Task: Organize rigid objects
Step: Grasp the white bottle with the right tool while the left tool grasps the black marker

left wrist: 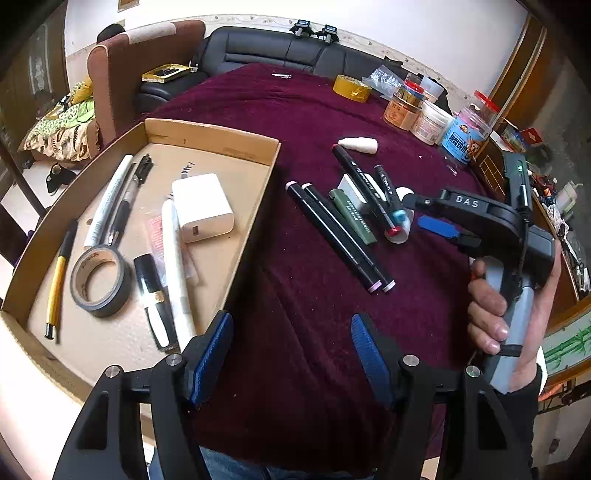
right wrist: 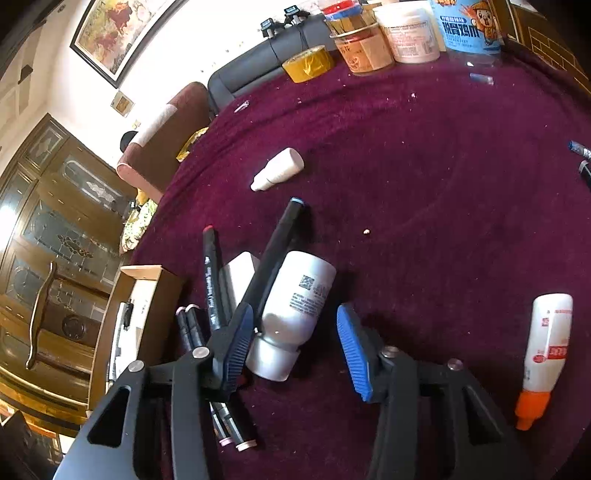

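A cardboard tray point(left wrist: 221, 142) at the left holds pens, a grey tape roll point(left wrist: 99, 282) and a white charger point(left wrist: 201, 206). My left gripper point(left wrist: 291, 319) is open and empty over the maroon cloth, just right of the tray's wall. Black markers point(left wrist: 340, 236) and a green stick point(left wrist: 352, 216) lie loose mid-table. My right gripper point(right wrist: 293, 314) is open around the lower part of a lying white bottle point(right wrist: 299, 288). The bottle sits close to the left pad point(right wrist: 238, 339), and a gap shows at the right pad. In the left wrist view the right gripper point(left wrist: 417, 214) sits at that bottle point(left wrist: 400, 229).
A small white dropper bottle point(right wrist: 279, 173) lies farther back. A glue bottle with an orange cap point(right wrist: 546, 350) lies at the right. Yellow tape point(right wrist: 308, 62) and several jars point(right wrist: 410, 33) stand at the far edge. A sofa and an armchair stand beyond the table.
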`<state>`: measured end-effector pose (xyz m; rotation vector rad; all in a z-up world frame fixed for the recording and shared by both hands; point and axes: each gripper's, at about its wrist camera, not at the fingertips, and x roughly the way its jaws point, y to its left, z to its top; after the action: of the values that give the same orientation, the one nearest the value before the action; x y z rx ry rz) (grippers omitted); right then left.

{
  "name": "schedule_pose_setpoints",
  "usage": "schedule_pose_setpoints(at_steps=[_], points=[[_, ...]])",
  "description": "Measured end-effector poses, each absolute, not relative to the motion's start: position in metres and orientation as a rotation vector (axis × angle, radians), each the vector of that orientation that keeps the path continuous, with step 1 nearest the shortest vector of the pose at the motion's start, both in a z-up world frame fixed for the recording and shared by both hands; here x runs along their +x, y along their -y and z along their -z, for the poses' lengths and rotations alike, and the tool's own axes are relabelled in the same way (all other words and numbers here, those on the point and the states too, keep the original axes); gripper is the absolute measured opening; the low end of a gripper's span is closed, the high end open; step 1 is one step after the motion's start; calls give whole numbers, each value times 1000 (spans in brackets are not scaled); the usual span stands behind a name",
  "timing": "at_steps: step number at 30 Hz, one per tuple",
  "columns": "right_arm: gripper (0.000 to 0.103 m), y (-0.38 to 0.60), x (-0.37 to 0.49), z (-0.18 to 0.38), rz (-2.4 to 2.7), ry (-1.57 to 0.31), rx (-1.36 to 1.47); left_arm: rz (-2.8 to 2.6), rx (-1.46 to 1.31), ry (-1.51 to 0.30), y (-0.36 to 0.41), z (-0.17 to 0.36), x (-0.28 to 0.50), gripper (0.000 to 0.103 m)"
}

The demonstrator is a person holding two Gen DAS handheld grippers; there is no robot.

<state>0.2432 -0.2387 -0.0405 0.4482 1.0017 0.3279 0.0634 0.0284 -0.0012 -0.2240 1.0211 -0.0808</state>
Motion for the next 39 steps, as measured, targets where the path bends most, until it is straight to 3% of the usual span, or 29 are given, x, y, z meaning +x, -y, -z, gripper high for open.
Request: schedule_pose_setpoints(at_steps=[6,8,16,19,20,23,25,39], points=[[48,228,247,47,-308,-1021,408,126,-241,-1057,-16,6,95,70],[40,225,245,46,-303,-1016,382,138,-265,-1091,-11,12,113,70],[38,242,240,48,-289,-1019,461,128,-249,-1157,20,26,152,69],[38,244,240,49,-294,-1022,473,114,-228,-1199,29,35,159,52],[38,245,241,49,-295,-1023,477,110,-219,-1212,31,38,161,40],[38,247,242,50,-299,-1026,489,111,-235,-1212,29,40,161,31],[38,247,242,50,-300,-1027,487,117,-242,-1214,28,40,160,20],[38,247,242,50,-300,-1027,485,123,-98,-1250,21,37,112,14]])
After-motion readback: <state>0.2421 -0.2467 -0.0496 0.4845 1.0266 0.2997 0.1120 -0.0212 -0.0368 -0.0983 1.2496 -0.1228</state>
